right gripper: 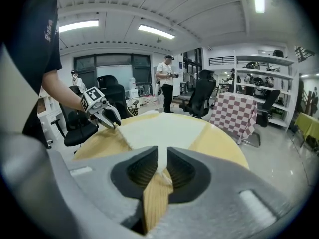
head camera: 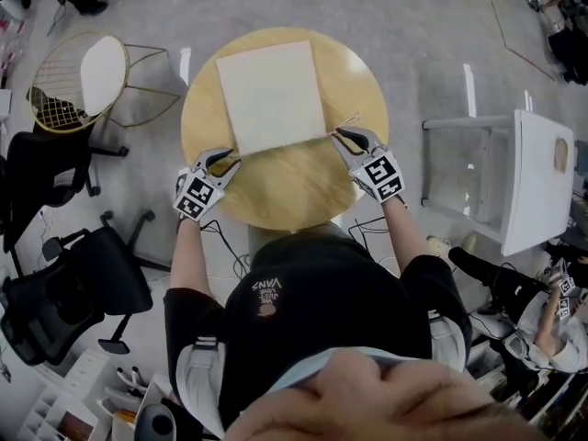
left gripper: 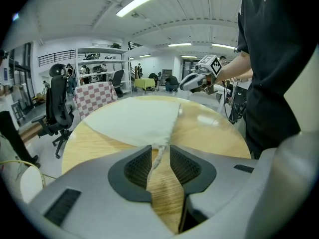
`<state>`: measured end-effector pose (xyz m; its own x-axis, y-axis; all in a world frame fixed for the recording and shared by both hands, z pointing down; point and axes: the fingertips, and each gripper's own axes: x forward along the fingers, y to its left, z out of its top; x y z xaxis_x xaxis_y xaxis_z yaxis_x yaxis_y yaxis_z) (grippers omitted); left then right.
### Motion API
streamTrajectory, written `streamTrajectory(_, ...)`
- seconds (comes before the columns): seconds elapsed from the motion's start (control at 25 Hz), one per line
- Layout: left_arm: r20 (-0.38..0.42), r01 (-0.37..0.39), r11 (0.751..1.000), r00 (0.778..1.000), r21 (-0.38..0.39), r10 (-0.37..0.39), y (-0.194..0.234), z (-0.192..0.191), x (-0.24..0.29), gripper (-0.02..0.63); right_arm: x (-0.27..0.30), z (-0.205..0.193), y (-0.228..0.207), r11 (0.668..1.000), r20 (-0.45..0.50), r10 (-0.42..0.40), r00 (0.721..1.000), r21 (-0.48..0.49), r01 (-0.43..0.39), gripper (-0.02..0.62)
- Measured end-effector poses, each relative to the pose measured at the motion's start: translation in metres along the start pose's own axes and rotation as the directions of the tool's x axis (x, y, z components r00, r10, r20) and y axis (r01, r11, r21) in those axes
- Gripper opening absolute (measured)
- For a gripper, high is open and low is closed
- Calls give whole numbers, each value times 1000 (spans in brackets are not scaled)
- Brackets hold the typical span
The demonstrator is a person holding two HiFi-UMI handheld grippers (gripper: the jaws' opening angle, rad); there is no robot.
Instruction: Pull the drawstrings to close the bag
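A flat cream drawstring bag (head camera: 271, 95) lies on a round wooden table (head camera: 294, 191), its mouth edge toward me. My left gripper (head camera: 230, 161) is at the bag's near left corner. In the left gripper view its jaws (left gripper: 160, 151) stand open, and a pale drawstring cord (left gripper: 158, 156) runs between the pads from the bag (left gripper: 134, 121). My right gripper (head camera: 342, 134) is at the near right corner. Its jaws (right gripper: 162, 161) stand apart with the frayed corner of the bag (right gripper: 159, 131) between them. Each gripper shows in the other's view: the right gripper (left gripper: 197, 81), the left gripper (right gripper: 107, 116).
A wire chair with a white seat (head camera: 83, 81) stands left of the table. Black office chairs (head camera: 73, 283) are at my left, and a white table (head camera: 524, 182) is at my right. A checked cloth (right gripper: 237, 111) and standing people (right gripper: 167, 83) are farther off.
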<state>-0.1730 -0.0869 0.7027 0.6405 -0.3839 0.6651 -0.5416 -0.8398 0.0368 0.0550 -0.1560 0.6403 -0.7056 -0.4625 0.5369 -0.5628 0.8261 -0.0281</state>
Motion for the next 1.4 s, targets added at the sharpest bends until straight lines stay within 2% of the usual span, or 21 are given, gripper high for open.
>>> streamTrajectory(0.28, -48, 23, 1000, 999, 20, -22, 1, -6, 5, 123, 21, -26, 2, 981, -137, 94, 986, -157, -115, 97)
streamTrajectory(0.44, -72, 41, 999, 997, 30, -38, -2, -6, 9, 123, 26, -42, -1, 942, -235, 141, 962, -268, -204, 97)
streamTrajectory(0.64, -87, 53, 998, 995, 22, -51, -1, -10, 12, 123, 32, -62, -3, 900, -330, 165, 930, -334, -279, 97)
streamTrajectory(0.96, -108, 61, 998, 992, 11, -60, 0, -12, 15, 123, 39, -72, 2, 860, -377, 179, 909, -389, -330, 95)
streamTrajectory(1.24, -119, 68, 998, 991, 12, -66, -3, -11, 18, 118, 42, -76, 4, 836, -385, 179, 905, -426, -346, 79)
streamTrajectory(1.28, -120, 68, 998, 991, 10, -66, -3, -12, 17, 117, 42, -76, 4, 836, -385, 175, 906, -428, -344, 36)
streamTrajectory(1.4, -121, 68, 998, 990, -1, -67, -3, -15, 16, 112, 42, -76, 5, 842, -383, 169, 908, -423, -335, 23)
